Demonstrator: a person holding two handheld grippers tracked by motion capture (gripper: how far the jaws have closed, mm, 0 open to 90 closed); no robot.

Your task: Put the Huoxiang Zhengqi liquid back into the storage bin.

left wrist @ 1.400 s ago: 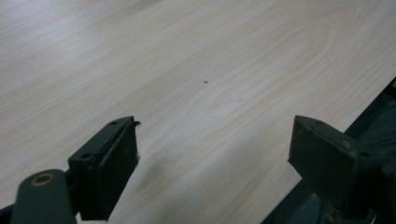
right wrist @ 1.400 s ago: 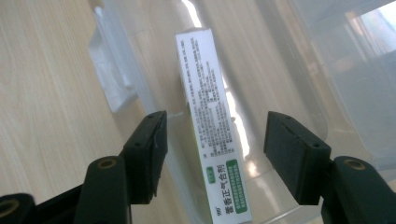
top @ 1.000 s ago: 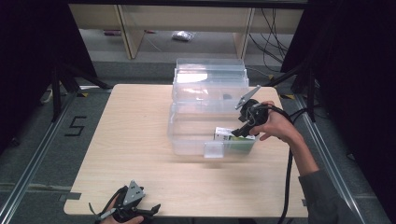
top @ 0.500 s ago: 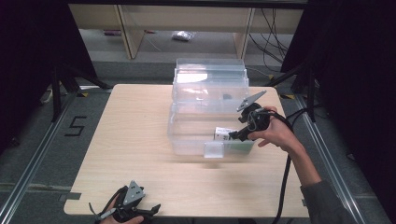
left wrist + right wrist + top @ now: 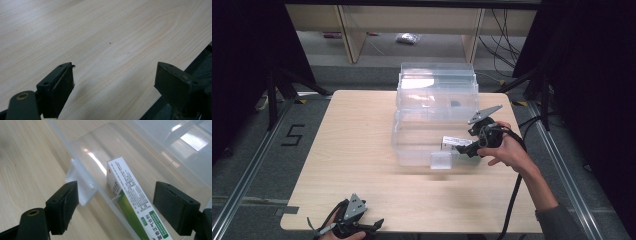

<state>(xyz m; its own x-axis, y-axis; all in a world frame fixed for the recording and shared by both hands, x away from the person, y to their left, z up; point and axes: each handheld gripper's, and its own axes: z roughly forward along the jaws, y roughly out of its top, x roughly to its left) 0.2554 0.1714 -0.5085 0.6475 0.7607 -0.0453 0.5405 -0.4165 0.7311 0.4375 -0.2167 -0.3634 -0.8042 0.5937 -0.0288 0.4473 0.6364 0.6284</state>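
Note:
A clear plastic drawer unit point(image 5: 437, 97) stands at the middle of the table. Its lowest drawer point(image 5: 412, 150) is pulled out toward me. Inside, near the front wall, a white and green carton point(image 5: 456, 141) point(image 5: 130, 192) leans at a tilt. My right gripper point(image 5: 464, 150) point(image 5: 116, 207) is at the drawer's right front corner; its jaws have just been opening. The carton lies between them with a gap on each side, and the drawer's front wall and handle point(image 5: 80, 187) also sit there. My left gripper point(image 5: 372, 225) point(image 5: 115, 82) rests open over bare wood by the table's front edge.
The drawer's clear handle tab point(image 5: 441, 161) sticks out toward the front. The wooden table point(image 5: 352, 150) has room left of the unit and along the front. A shelf point(image 5: 412, 30) stands behind the table. The right gripper's cable point(image 5: 514, 200) trails off the front right.
The right hand has drawn back a little to the right and toward me, away from the carton. Its jaws stand wider, and the carton stays in the drawer. The left gripper has not moved.

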